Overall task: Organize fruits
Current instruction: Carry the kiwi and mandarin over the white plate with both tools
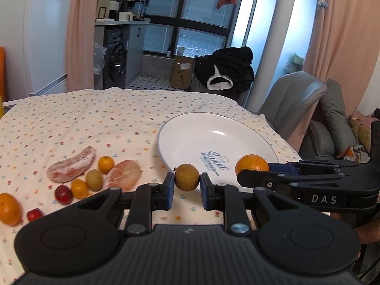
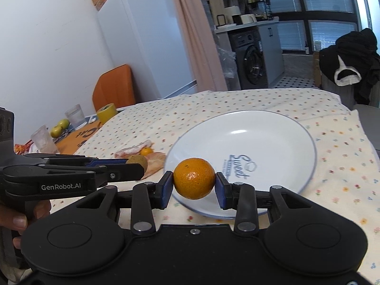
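Floral cloth covers the table (image 1: 71, 118), with a washing machine (image 1: 117, 59) in the room behind. At the near rim of the white plate (image 1: 213, 128) — bare apart from its printed lettering — both grippers hover with fruit. The left gripper (image 1: 186, 185) pinches a brown round fruit (image 1: 187, 177) just short of the rim; the right gripper (image 2: 193, 185) clamps a mandarin (image 2: 194, 178) over the plate's near edge. Left of the plate lie two pomelo pieces (image 1: 71, 165), kumquats (image 1: 106, 164) and small red fruits (image 1: 63, 194). The risk, as I judge it: both fruits are round, so a high release could roll them off the shallow plate — and the close-set grippers might bump.
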